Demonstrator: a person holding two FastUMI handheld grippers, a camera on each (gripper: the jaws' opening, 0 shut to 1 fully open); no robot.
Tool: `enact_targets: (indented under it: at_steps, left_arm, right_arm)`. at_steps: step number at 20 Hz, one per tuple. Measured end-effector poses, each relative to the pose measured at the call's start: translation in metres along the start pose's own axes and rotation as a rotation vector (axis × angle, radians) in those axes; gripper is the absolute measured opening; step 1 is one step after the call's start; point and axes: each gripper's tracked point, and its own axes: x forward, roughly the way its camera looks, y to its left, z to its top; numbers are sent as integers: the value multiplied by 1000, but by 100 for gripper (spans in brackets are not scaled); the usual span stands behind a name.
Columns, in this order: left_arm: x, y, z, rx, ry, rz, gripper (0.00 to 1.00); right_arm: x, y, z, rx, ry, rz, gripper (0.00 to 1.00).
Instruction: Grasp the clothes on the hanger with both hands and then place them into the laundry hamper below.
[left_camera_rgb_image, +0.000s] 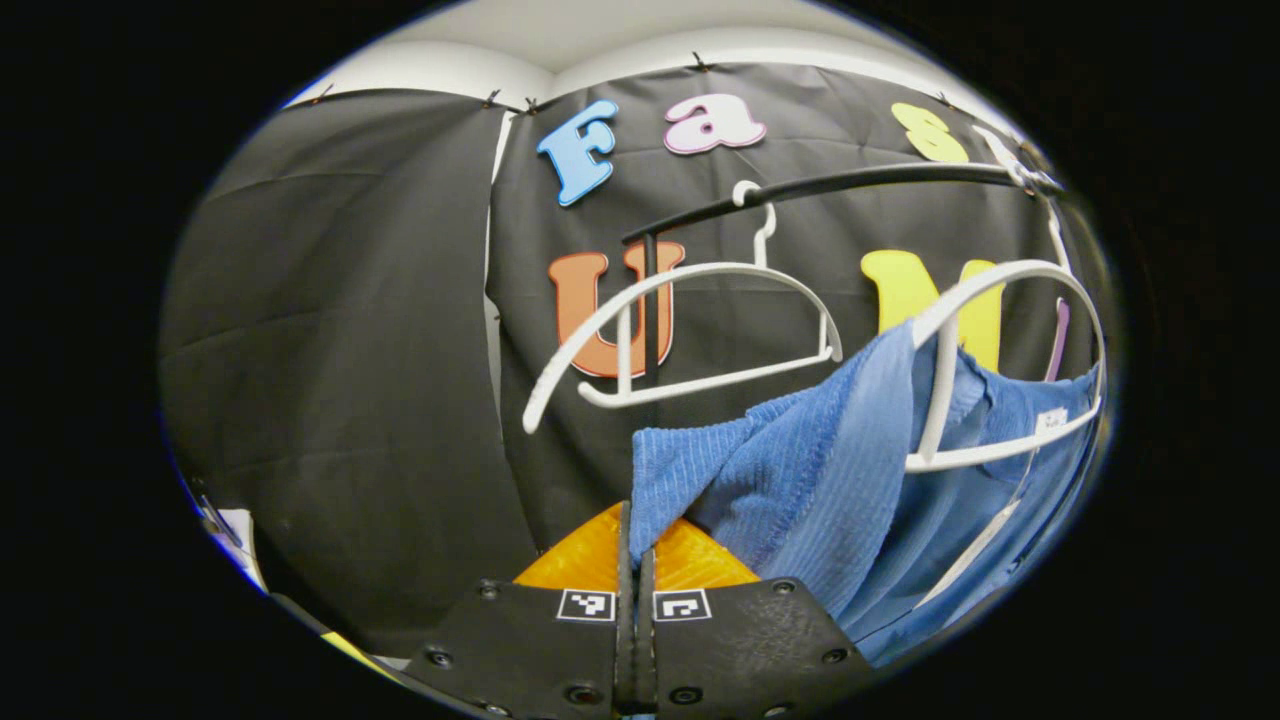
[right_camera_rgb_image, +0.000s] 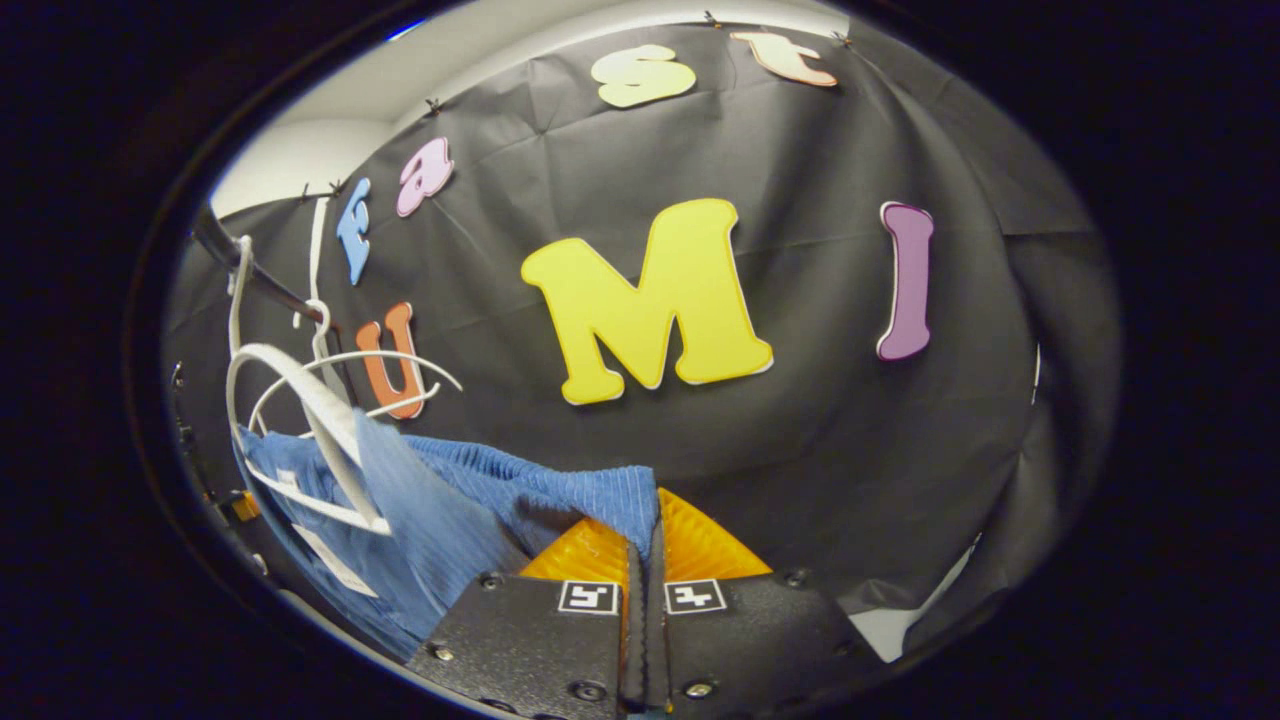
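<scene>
Both grippers, left (left_camera_rgb_image: 634, 545) and right (right_camera_rgb_image: 650, 530), pinch the blue garment (left_camera_rgb_image: 830, 470), which drapes a white hanger (left_camera_rgb_image: 1000, 370); beside it an empty hanger (left_camera_rgb_image: 690, 330) shares the rail (left_camera_rgb_image: 830, 187).

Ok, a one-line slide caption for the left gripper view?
Left gripper shut on the blue garment, which hangs from a white hanger.

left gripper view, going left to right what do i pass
empty white hanger → left gripper pinching the blue garment's edge → blue garment → white hanger carrying the garment, hung like the first from the black rail
</scene>
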Motion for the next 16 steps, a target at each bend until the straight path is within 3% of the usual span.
enact_targets:
  at_steps: [7, 10, 11, 12, 15, 16]
  left_arm:
    - [-8, -11, -22, -14, 15, -29, 0]
    - [-6, -8, -36, -67, 58, -36, 0]
    - [-6, -6, -42, -85, 73, -36, 5]
    - [-8, -5, -46, -84, 81, -37, 0]
    - [-11, -4, -52, -49, 85, -37, 0]
    - [-12, -6, -48, -64, 72, -46, 5]
  right_arm:
    - [-5, -2, -28, 27, 52, 0, 4]
    - [-5, -2, -36, 14, 77, -4, 4]
    - [-6, -2, -40, 3, 86, -5, 4]
    - [-7, 0, -44, -8, 92, -3, 4]
    - [-10, 5, -52, -44, 101, 2, 4]
    - [-9, 6, -53, -39, 109, 8, 4]
